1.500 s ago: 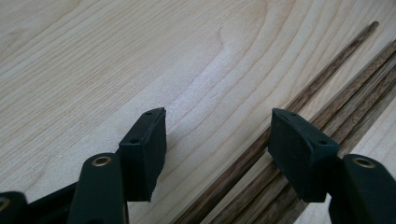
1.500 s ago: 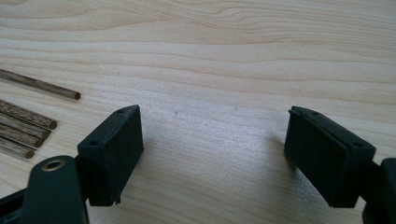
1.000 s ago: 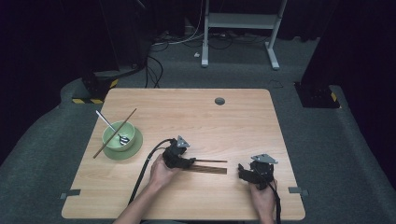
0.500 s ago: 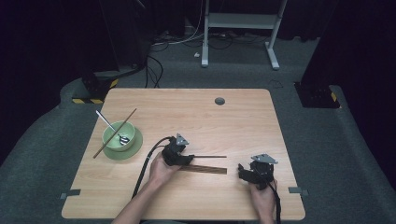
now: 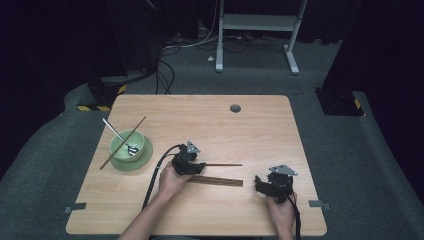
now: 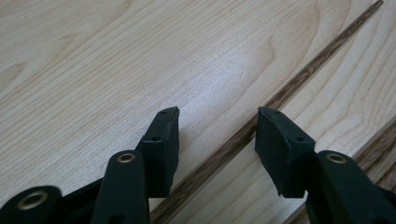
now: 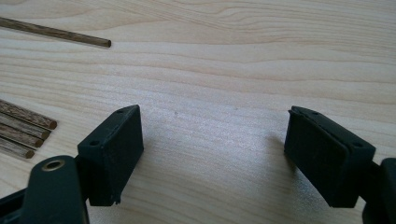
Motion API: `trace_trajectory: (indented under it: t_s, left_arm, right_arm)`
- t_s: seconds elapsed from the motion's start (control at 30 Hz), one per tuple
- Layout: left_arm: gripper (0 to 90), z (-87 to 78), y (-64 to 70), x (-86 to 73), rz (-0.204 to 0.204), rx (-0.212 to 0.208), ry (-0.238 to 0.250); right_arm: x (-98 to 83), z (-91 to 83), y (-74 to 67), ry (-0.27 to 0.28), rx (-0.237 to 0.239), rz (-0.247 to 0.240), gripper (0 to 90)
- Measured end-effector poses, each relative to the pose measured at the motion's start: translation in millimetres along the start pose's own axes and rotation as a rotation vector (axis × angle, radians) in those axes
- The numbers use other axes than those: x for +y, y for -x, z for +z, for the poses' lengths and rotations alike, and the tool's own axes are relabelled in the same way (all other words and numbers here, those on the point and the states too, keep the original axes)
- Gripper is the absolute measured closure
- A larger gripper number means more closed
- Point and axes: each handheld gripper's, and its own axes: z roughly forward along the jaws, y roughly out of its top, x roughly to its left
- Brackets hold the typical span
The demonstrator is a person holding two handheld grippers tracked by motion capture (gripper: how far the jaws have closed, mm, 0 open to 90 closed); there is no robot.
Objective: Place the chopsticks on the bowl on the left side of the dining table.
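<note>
Closing on the lone chopstick (image 6: 261, 114), which lies flat on the table (image 5: 280, 130) between our left gripper's (image 6: 217, 123) parted, narrowing jaws, we risk it rolling away; our right gripper (image 7: 212, 135) idles open.

The bench (image 5: 260, 125) is pale blond wood with long darker grain lines, and a small dark grey round spot (image 5: 235, 108) sits near its far edge. The single chopstick (image 5: 222, 164) is dark brown with fine lighter streaks; the bundle of chopsticks (image 5: 216, 180) beside it has the same dark brown. The bowl (image 5: 127, 146) and the saucer (image 5: 131, 161) under it are light green. A silvery spoon (image 5: 116, 134) and another brown chopstick (image 5: 123, 142) lie across the bowl. The left gripper (image 6: 217, 140) and right gripper (image 7: 212, 154) are matt black with brass-coloured rivets; each carries a grey plate. The floor (image 5: 350, 150) is dark grey carpet, with a yellow-and-black striped marking (image 5: 95, 107).
</note>
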Motion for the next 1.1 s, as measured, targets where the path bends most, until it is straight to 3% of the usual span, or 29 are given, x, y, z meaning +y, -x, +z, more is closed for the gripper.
trace_trajectory:
  t_s: [1.1]
  left_arm:
    - [67.0, 2.7, -14.5, 8.4, -0.009, 0.017, -0.028]
  right_arm:
    - [0.0, -0.1, -0.2, -0.001, 0.000, 0.003, 19.0]
